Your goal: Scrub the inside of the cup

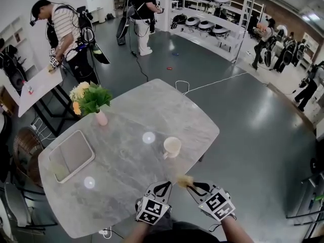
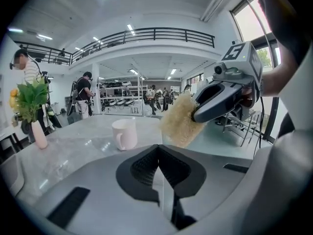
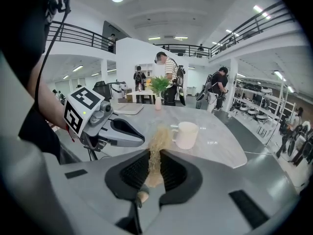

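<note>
A grey marbled table (image 1: 126,135) with rounded corners is seen from above. A cream ceramic cup (image 1: 172,147) with a handle stands upright on it, toward the right side, its mouth open to the ceiling.

At the table's near edge, the right gripper (image 1: 191,186) has its jaws clamped on a tan, bristly scrubber (image 1: 183,180). In the right gripper view the bristles (image 3: 157,141) are pinched between the two dark pads and stick out ahead of them. The cup (image 3: 186,134) lies beyond the scrubber's tip at about 1 o'clock, clearly apart from it. In the head view it sits at about 11 o'clock from the scrubber.

The left gripper (image 1: 164,185), just beside the right one at 9 o'clock, has its jaws pressed together on nothing. From its own view (image 2: 159,151), the cup (image 2: 124,133) stands ahead at 11 o'clock.

A pink vase (image 1: 101,117) of leaves and yellow flowers and a grey rectangular tray (image 1: 71,155) sit on the table's left.
</note>
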`<state>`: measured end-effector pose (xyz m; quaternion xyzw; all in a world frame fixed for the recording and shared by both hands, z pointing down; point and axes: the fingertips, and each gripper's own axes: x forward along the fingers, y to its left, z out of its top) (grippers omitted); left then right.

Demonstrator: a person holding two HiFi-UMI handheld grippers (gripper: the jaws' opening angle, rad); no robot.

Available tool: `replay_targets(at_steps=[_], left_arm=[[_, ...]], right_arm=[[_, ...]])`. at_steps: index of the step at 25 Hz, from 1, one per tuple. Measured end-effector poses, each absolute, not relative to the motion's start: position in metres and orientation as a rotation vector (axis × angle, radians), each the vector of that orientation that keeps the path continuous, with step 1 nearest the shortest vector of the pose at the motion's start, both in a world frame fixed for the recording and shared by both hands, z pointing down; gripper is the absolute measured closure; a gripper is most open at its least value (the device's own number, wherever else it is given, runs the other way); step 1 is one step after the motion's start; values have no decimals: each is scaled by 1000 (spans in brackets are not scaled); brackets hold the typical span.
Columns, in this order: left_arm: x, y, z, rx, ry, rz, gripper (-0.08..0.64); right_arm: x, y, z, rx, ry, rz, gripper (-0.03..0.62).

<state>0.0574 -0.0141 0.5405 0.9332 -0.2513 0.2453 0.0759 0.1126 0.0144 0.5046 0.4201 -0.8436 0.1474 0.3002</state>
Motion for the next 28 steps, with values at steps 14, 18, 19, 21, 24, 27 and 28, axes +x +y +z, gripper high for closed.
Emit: replay_targets(at_steps=[14,18,19,21,24,27,28], left_arm=[[46,86,534,2804,-803,730,548],[42,111,527,2811,-808,724,548],[41,116,527,2810,-811,721,548],[38,123,527,2807,-817,714,548],[37,133,527,2817,-813,713,548],[40,144,525,2833,-806,715,548],[40,146,524,2836,-806,715,548]], right_arm=[[104,117,502,1148,-2270,379,532],[104,143,496,1159,-2268,379,532],[103,148,494,1163,-2270,375,532],[100,154,491,1169,-2276,363,532],[96,165,491,1173,-2283,352,531],[98,176,492,1179,-2282,346,532],[98,179,491,1183,-2283,345,532]])
